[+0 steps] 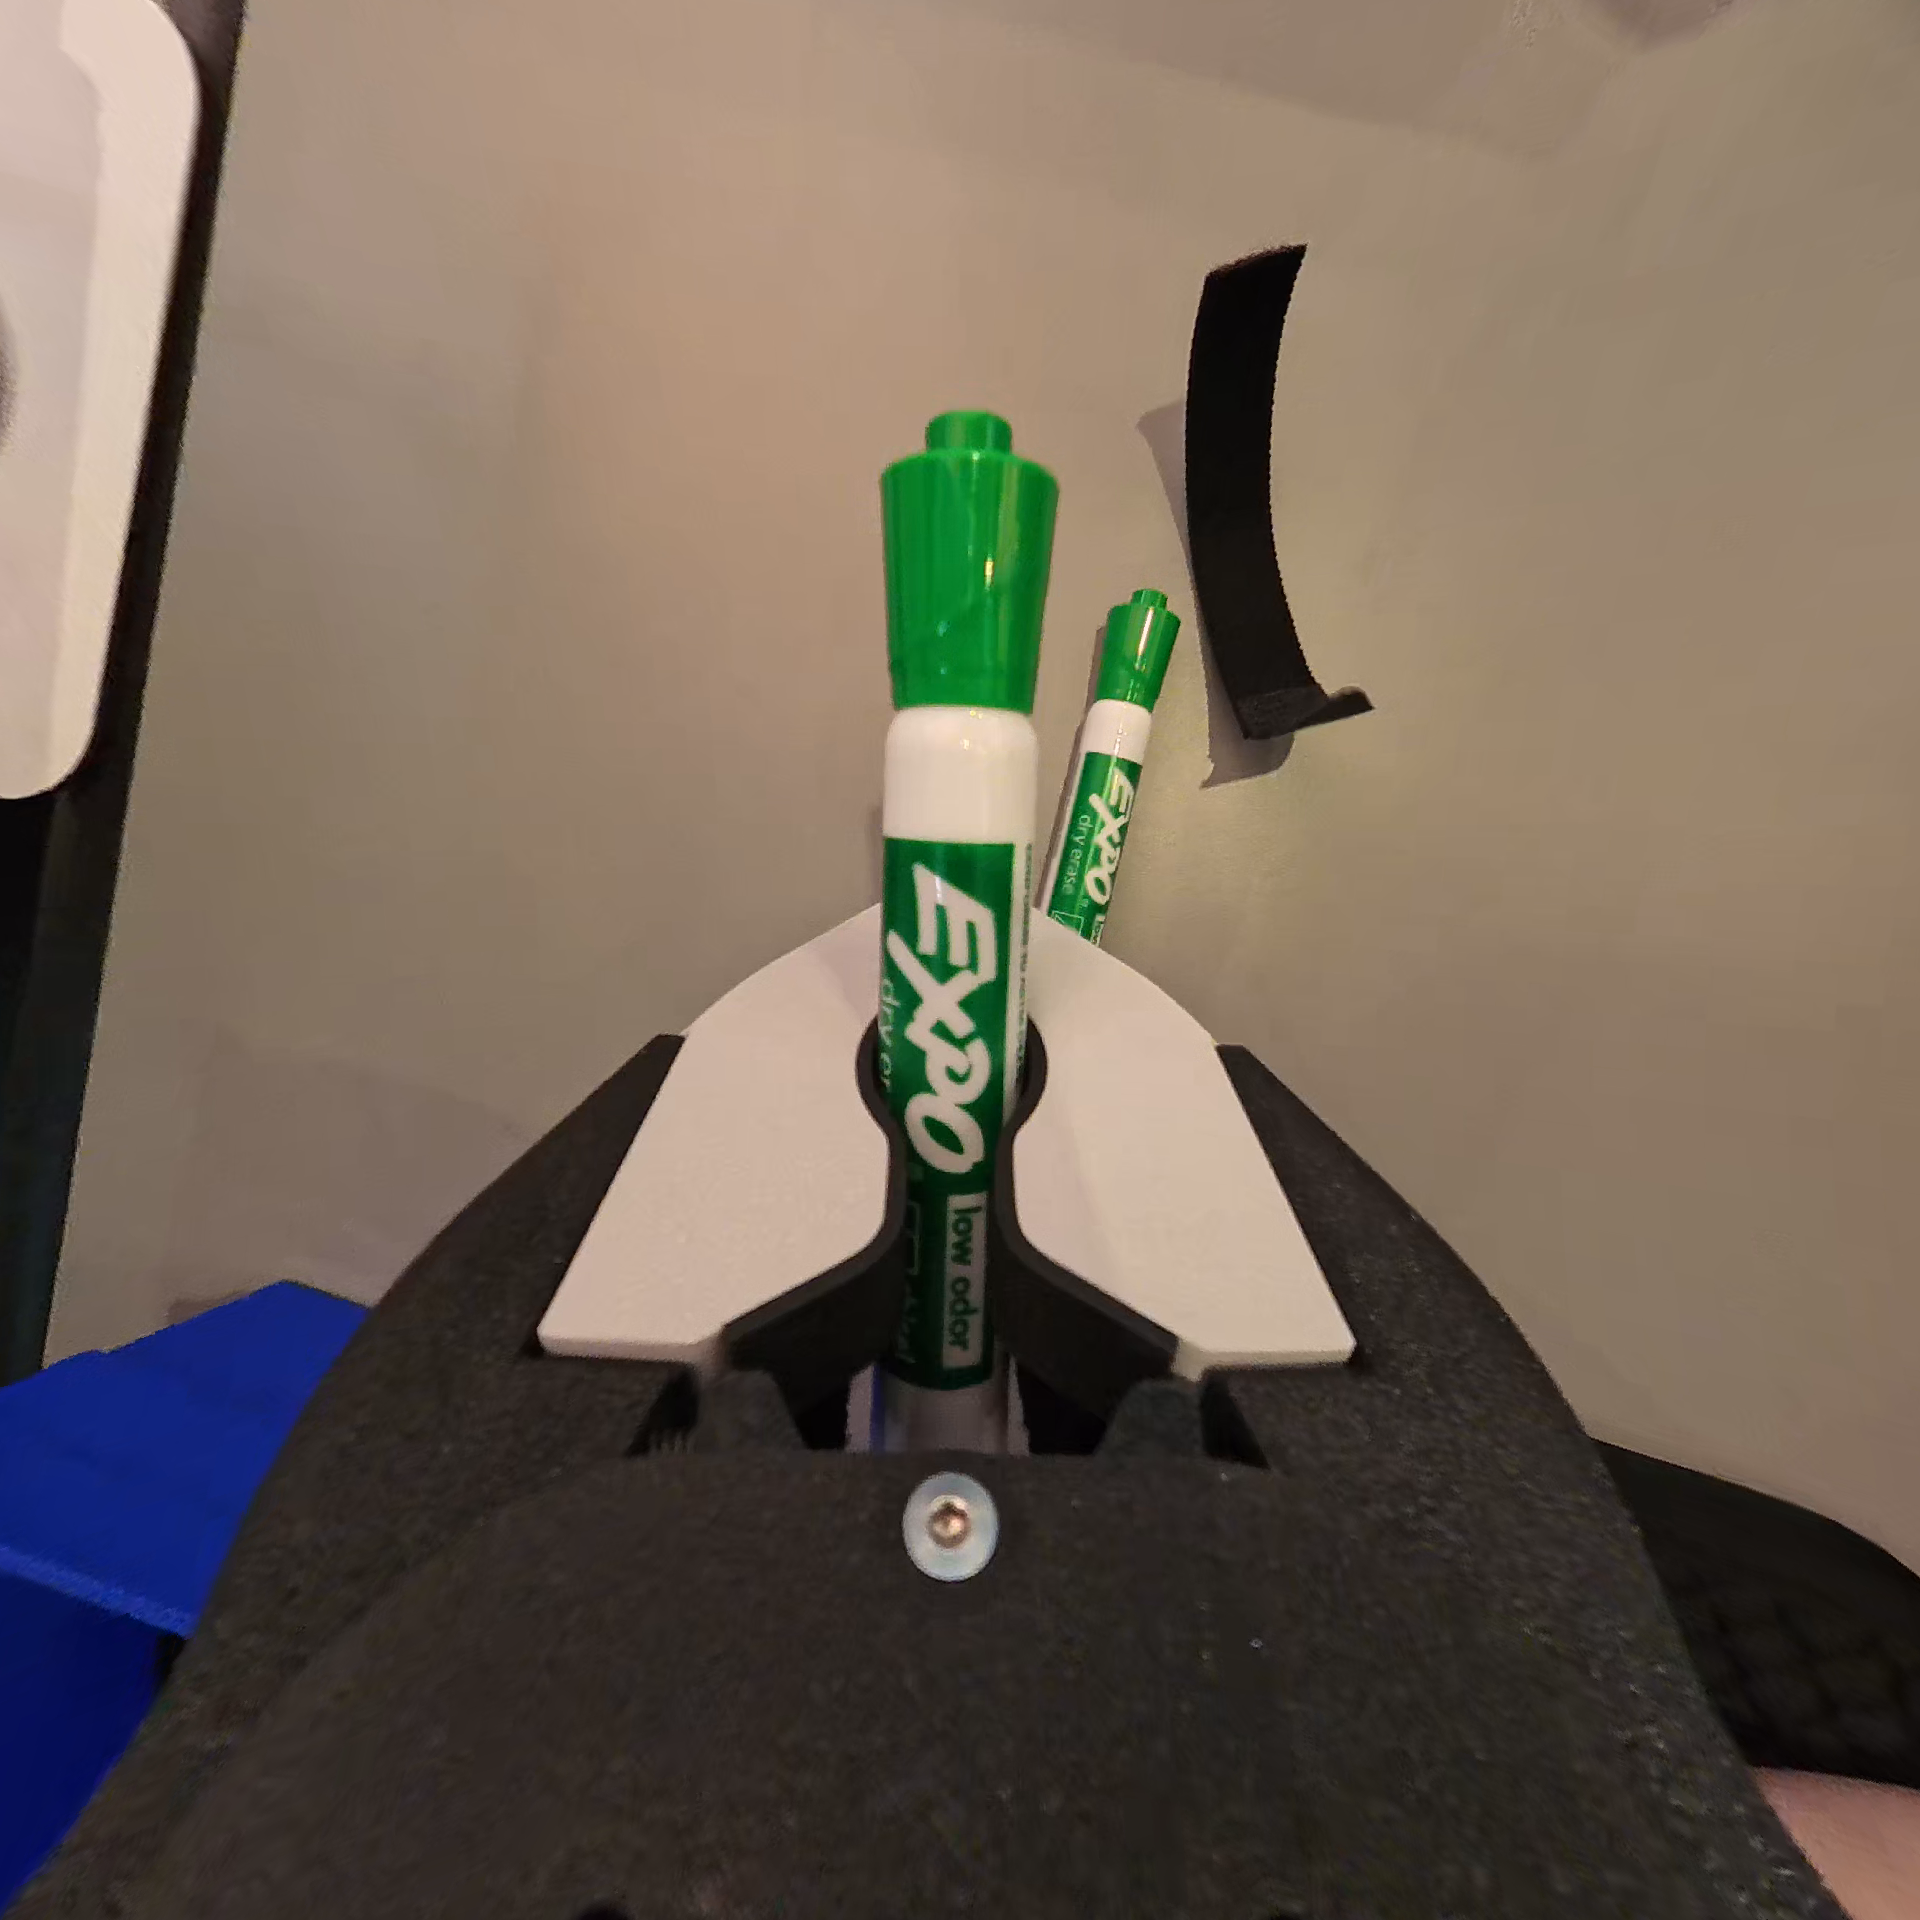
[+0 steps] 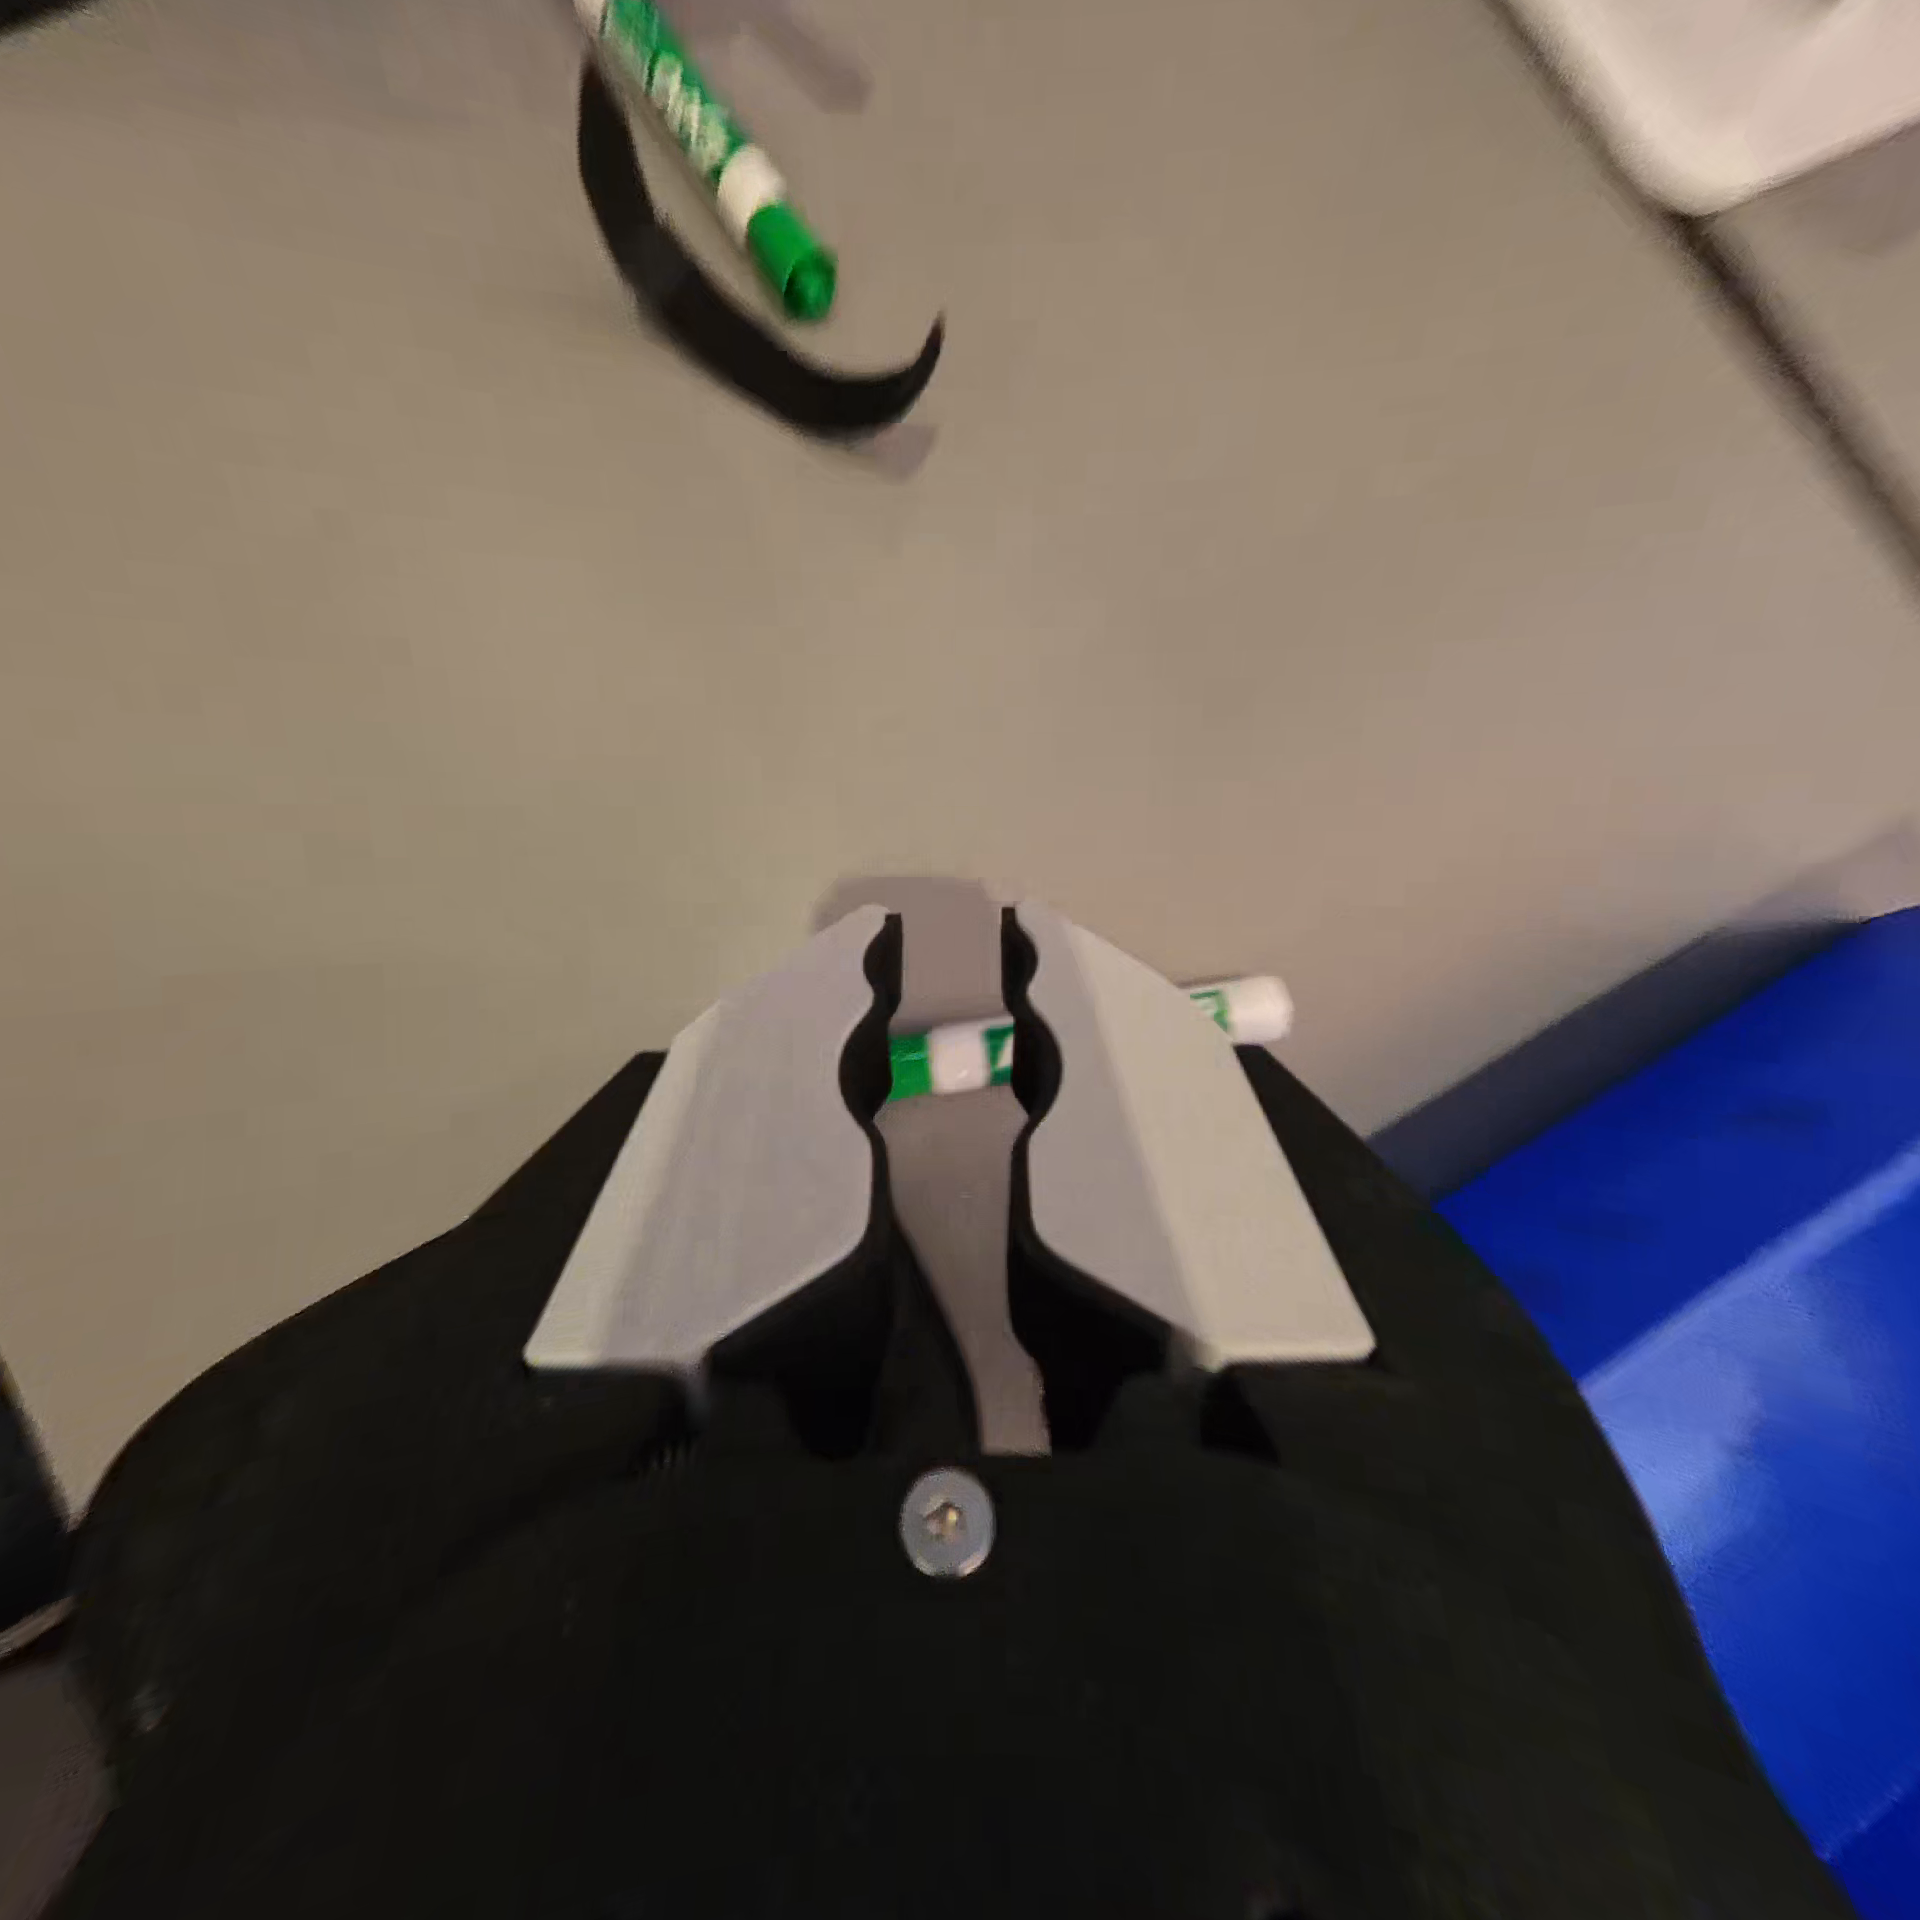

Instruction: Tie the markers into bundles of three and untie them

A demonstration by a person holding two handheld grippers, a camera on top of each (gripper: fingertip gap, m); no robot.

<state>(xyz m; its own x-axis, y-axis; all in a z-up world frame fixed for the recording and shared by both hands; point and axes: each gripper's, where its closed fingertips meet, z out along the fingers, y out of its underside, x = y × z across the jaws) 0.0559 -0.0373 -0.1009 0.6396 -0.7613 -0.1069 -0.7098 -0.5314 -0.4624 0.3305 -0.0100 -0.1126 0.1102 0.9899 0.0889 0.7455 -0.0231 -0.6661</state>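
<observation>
My left gripper [image 1: 951,940] is shut on a green-capped marker [image 1: 961,644], which stands along the fingers with its cap pointing forward. A second green marker [image 1: 1117,769] lies on the grey table beyond it, beside a curled black strap [image 1: 1242,499]. My right gripper [image 2: 951,920] is open by a narrow gap and holds nothing. It hovers over a third green marker [image 2: 956,1060] lying crosswise on the table under its fingers. The far marker [image 2: 727,166] and the black strap [image 2: 727,322] show at the top of the right wrist view, blurred.
A blue bin sits at the lower left of the left wrist view [image 1: 135,1475] and at the right of the right wrist view [image 2: 1683,1247]. A white object sits at the table's edge [image 1: 94,395] [image 2: 1714,94]. The grey table [image 2: 416,675] is between them. About 30 cm separates my left fingertips from my right. My right tips are about 20 cm from the black strap [image 2: 727,322], my left tips only 11 cm. My left wrist view [image 1: 1244,645] looks at it from another angle.
</observation>
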